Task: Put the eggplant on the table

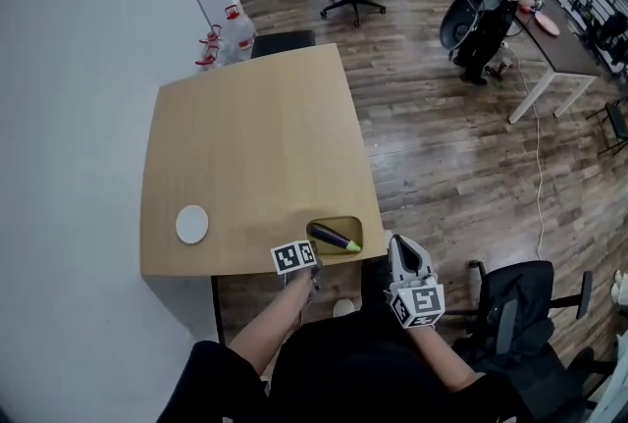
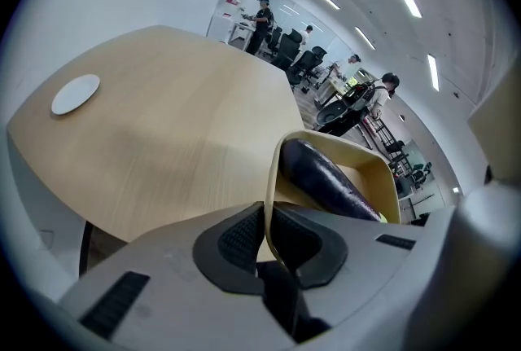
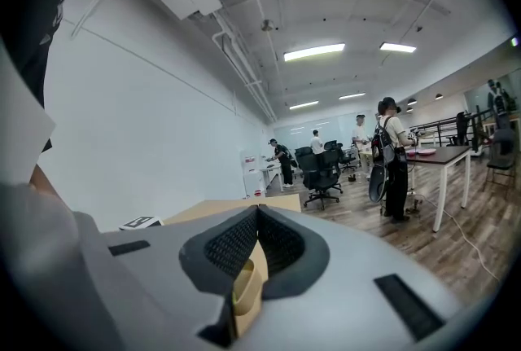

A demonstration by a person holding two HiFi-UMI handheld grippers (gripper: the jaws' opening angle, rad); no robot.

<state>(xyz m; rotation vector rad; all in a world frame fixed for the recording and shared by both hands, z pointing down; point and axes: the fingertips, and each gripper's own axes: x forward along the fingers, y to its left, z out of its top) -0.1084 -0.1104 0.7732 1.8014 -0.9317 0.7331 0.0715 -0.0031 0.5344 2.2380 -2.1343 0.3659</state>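
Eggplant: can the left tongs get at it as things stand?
Probably not yet. The left tongs are shut on the rim of the tray, and the eggplant lies inside it beyond them. They would have to let go of the rim first; nothing else covers the eggplant.

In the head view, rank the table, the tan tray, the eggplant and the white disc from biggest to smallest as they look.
Largest: table.
Next: tan tray.
Last: eggplant and white disc look about alike. The eggplant is longer, the disc wider, so I leave them unranked.
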